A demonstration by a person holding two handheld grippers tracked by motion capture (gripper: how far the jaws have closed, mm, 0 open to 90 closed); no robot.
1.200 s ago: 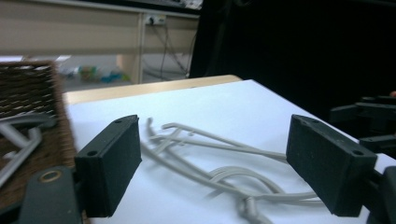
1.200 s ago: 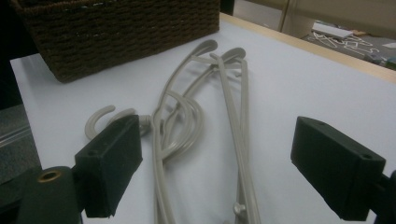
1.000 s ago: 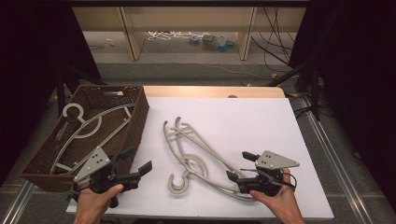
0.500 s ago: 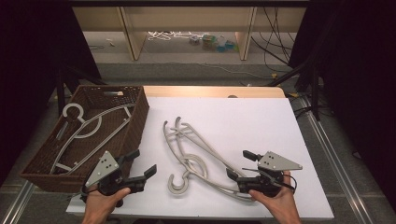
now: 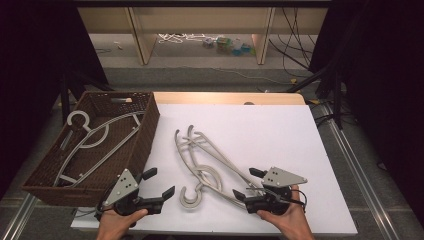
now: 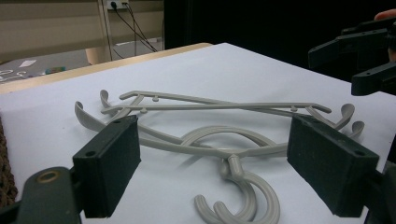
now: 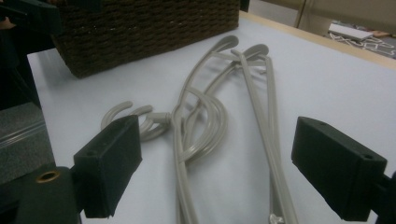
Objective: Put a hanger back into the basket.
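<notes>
Two or three grey plastic hangers (image 5: 200, 171) lie tangled in a pile on the white table (image 5: 265, 135), hooks toward the front edge. My left gripper (image 5: 160, 182) is open, just left of the hooks, jaws pointing right at them. My right gripper (image 5: 243, 182) is open too, at the pile's right end near the front. The left gripper view frames the hangers (image 6: 219, 140) between wide black pads (image 6: 109, 163). The right gripper view has the hangers (image 7: 201, 116) running away between its pads (image 7: 336, 163). Neither gripper holds anything.
A brown wicker basket (image 5: 146, 132) sits at the table's left edge with one grey hanger (image 5: 95, 140) inside. Its woven wall (image 7: 140, 28) rises beyond the pile in the right gripper view. A wooden strip borders the far edge; shelving and cables lie beyond.
My left gripper has moved right along the front edge, from in front of the basket toward the hanger hooks. The right gripper has barely moved.
</notes>
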